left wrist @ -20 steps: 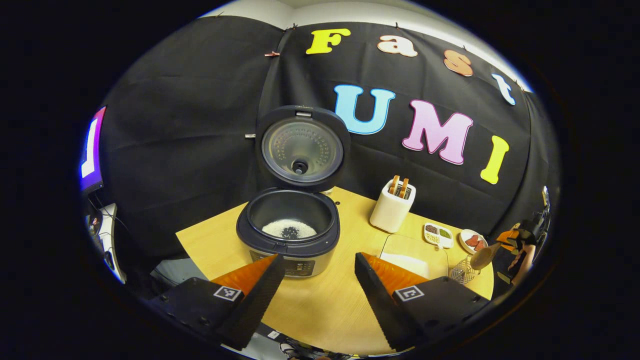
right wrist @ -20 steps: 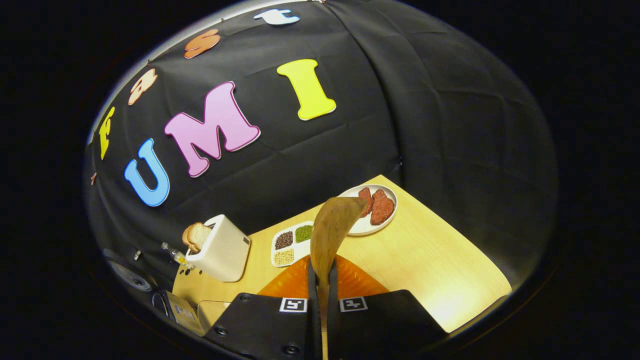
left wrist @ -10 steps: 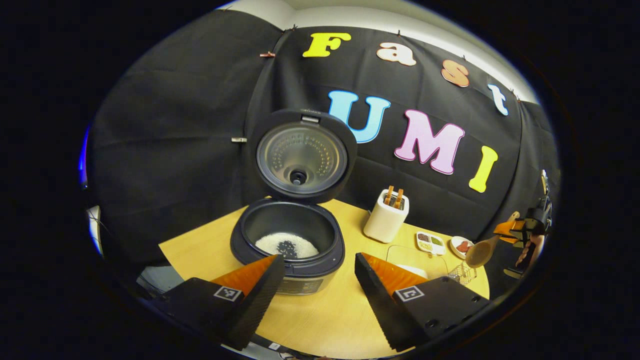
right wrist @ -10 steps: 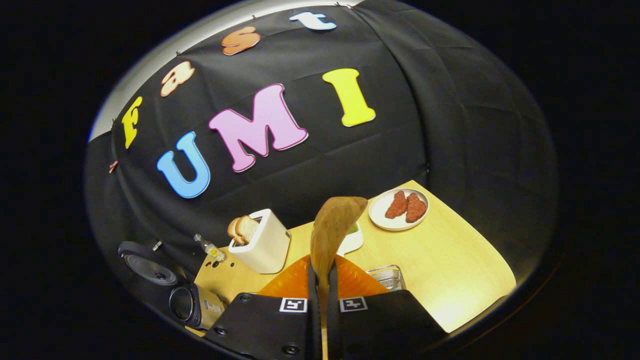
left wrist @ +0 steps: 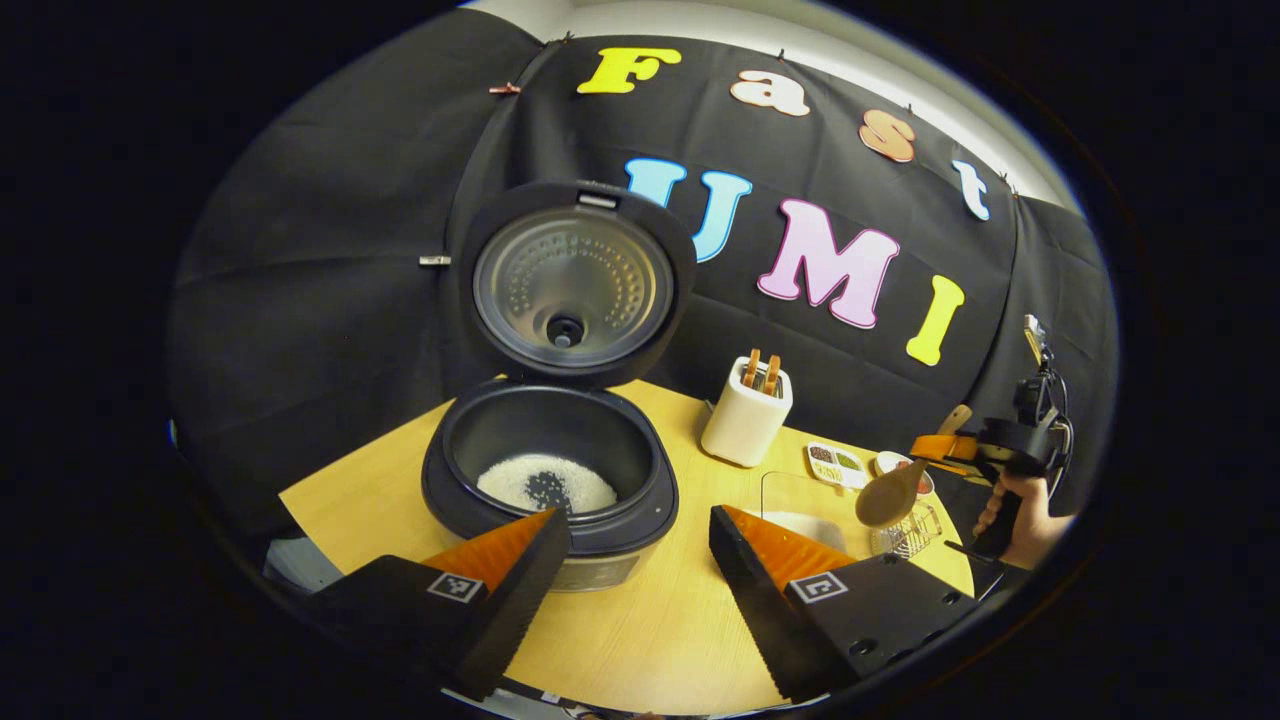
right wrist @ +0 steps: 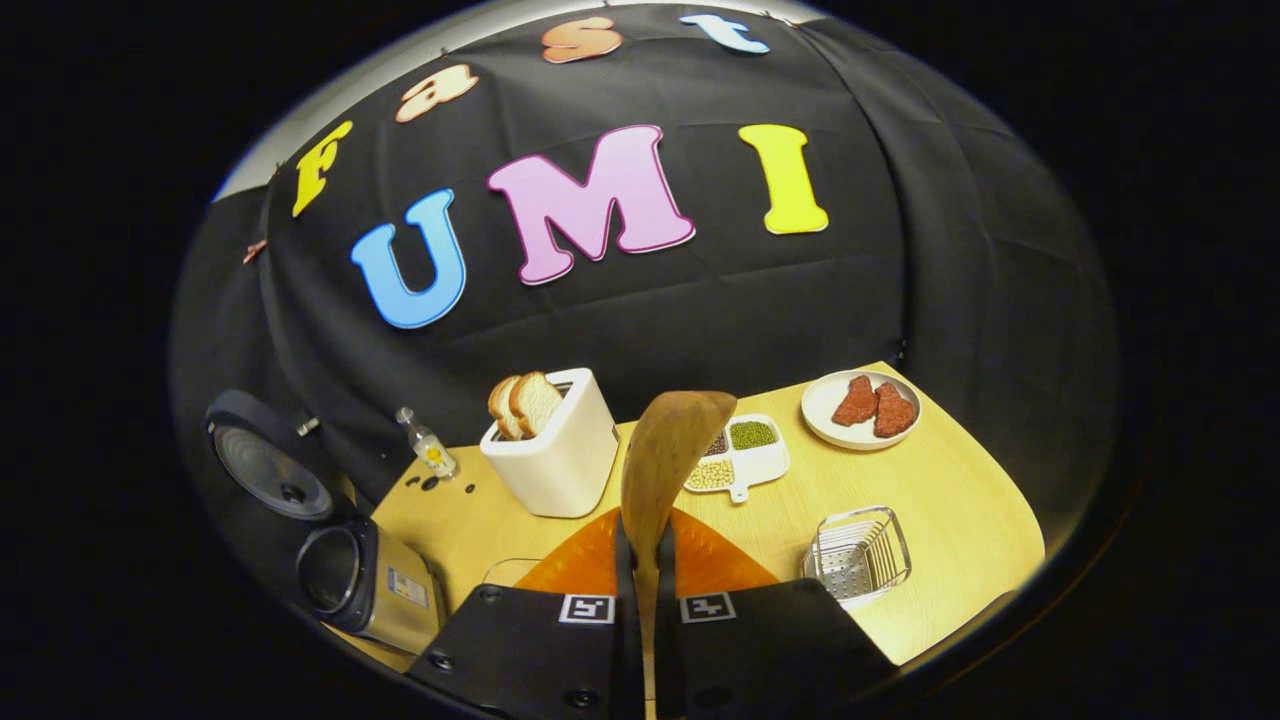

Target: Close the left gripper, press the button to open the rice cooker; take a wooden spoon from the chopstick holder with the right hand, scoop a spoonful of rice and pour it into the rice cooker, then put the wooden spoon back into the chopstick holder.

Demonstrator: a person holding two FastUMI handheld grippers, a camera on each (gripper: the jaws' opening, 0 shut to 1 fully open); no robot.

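Note:
The rice cooker (left wrist: 548,500) stands open, its lid (left wrist: 568,285) upright, with white rice and a dark patch in the pot. My left gripper (left wrist: 635,515) is open just in front of the cooker, holding nothing. At the far right, a hand holds my right gripper (left wrist: 985,445), shut on a wooden spoon (left wrist: 890,495) above the metal mesh holder (left wrist: 905,538). In the right gripper view the spoon (right wrist: 668,450) rises from between the shut fingers of the right gripper (right wrist: 640,530), with the cooker (right wrist: 355,585) at lower left and the mesh holder (right wrist: 860,555) at lower right.
A white toaster (right wrist: 555,455) with bread stands at the back, a small bottle (right wrist: 425,450) beside it. A divided dish of beans (right wrist: 745,455) and a plate of meat (right wrist: 860,405) lie to the right. A clear rice container (left wrist: 790,485) sits between cooker and holder.
My left gripper has shifted so the cooker looks nearer and more to the left. The right gripper has swung left with the spoon, bringing the cooker and mesh holder into its view.

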